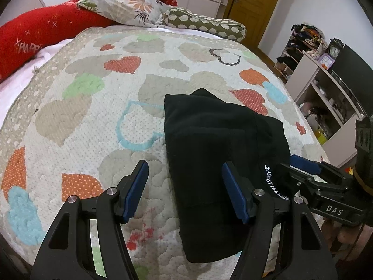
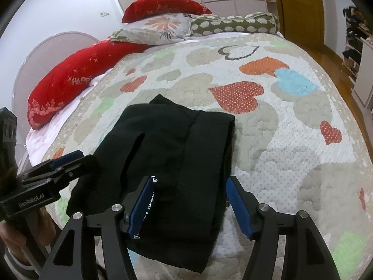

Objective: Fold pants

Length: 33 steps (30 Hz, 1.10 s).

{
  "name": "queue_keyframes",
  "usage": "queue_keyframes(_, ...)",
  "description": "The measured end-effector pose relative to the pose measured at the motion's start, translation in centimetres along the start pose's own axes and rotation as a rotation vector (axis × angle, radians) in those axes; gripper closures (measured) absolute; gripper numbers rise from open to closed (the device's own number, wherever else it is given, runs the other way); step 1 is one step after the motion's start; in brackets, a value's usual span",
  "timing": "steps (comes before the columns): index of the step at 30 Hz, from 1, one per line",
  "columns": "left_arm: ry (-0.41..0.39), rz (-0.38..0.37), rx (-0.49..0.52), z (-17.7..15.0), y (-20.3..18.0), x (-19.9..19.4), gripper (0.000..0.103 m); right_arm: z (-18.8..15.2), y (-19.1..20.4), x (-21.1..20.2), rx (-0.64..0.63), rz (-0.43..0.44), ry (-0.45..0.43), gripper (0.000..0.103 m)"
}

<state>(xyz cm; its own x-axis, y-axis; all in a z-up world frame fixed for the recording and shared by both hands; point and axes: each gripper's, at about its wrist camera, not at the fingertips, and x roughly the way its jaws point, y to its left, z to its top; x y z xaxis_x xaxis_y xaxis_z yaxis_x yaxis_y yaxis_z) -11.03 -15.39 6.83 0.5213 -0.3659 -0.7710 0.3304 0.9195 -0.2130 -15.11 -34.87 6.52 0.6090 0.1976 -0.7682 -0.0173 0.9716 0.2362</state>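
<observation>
Pants (image 1: pixel 209 140): black, folded into a bundle, centre of frame on the quilt (image 1: pixel 93 116).
Handling: probably soft, light, floppy; best pinched at the near corners.
Left gripper (image 1: pixel 184 186): spread, empty.
Right gripper (image 2: pixel 190 200): spread, straddling the cloth, not pinching.

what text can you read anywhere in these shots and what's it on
"DAS": right gripper body, seen from the left wrist view.
"GenRobot.AI": left gripper body, seen from the right wrist view.
"HAPP", rest hidden: red pillow.
White embroidered script on the black pants: too distorted to read.
Clock face numerals: too small to read.
</observation>
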Motion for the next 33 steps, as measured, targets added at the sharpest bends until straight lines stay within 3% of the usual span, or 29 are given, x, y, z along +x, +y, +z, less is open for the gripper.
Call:
queue_keyframes(8,0.024,-0.031,-0.021,0.1,0.7,1.0,0.037,0.1,-0.9,0.5,0.021,0.003,0.003,0.039)
queue_keyframes(11,0.038,-0.081,-0.045,0.2,1.3,1.5,0.033,0.2,-1.7,0.9,0.042,0.010,0.008,0.035)
queue_keyframes(16,0.085,-0.189,-0.106,0.4,2.7,3.2,0.031,0.4,-3.1,2.3,0.085,0.086,0.019,0.030)
queue_keyframes(21,0.108,-0.251,-0.135,0.6,2.7,4.9,0.021,0.9,-4.0,3.5,0.125,0.207,-0.014,0.027)
queue_keyframes(22,0.102,-0.254,-0.124,0.7,2.3,5.2,0.020,1.0,-4.0,3.9,0.127,0.238,-0.019,0.029)
queue_keyframes(24,0.094,-0.261,-0.097,0.8,1.7,5.5,0.020,1.2,-3.5,4.4,0.120,0.250,-0.022,0.049)
queue_keyframes(25,0.092,-0.261,-0.080,0.8,1.5,5.6,0.021,1.3,-3.1,4.5,0.113,0.257,-0.024,0.052)
queue_keyframes(27,0.088,-0.278,-0.070,0.9,1.4,5.6,0.038,1.5,-2.3,4.1,0.105,0.255,-0.038,0.063)
queue_keyframes(30,0.090,-0.311,-0.079,1.7,2.0,4.7,0.057,2.4,-1.0,2.7,0.080,0.264,-0.071,0.067)
queue_keyframes(33,0.053,-0.319,-0.067,3.2,3.0,3.1,0.059,4.0,0.3,2.4,0.071,0.295,-0.095,0.068)
